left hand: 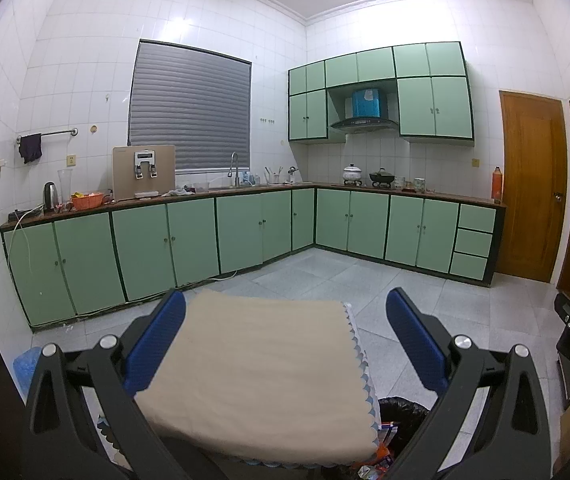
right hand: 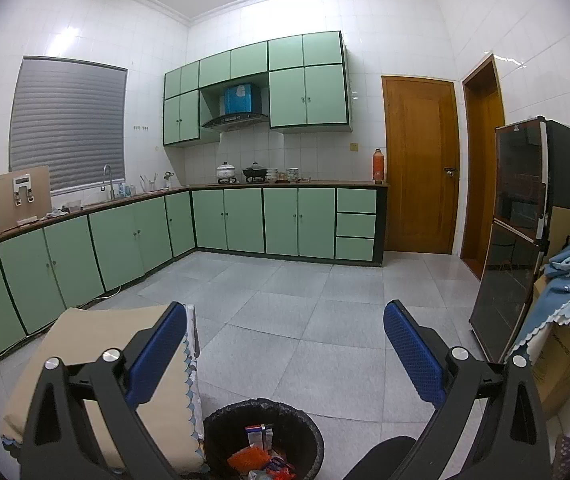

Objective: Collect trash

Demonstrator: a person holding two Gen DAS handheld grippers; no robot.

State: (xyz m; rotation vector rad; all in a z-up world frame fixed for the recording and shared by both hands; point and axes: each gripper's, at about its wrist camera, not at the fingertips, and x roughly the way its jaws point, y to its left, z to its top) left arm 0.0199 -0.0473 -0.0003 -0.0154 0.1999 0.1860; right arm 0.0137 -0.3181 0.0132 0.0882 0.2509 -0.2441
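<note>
Both grippers empty, jaws spread wide. Left gripper (left hand: 285, 344) hangs over the cloth-covered table (left hand: 261, 380); right gripper (right hand: 285, 360) sits to the right of that table, over bare floor (right hand: 325, 312)

Task's thing: black-lined trash bin (right hand: 221, 428) on the floor, just beside the table's right edge. Already holds trash (right hand: 249, 458): orange wrapper, a small carton, other bits I can't identify. No loose trash visible on the table top or on the floor in view, so my read is the collecting is mostly done, or what's left is out of frame

Key relation: in the right wrist view the bin is below the gripper and slightly left of centre, mouth up and open. In the left wrist view it's only a sliver at lower right, partly hidden behind the table edge and the right finger. So the right gripper is nearer with the cleaner line down; the left would have to cross over the table edge

Bin is round, no long axis to align to. A rim grab would need the jaws to straddle the wall

Far worktop (left hand: 205, 194) carries an orange basket (left hand: 87, 200), kettle and clutter, well apart from both grippers. Can't tell if any of it is trash
</note>
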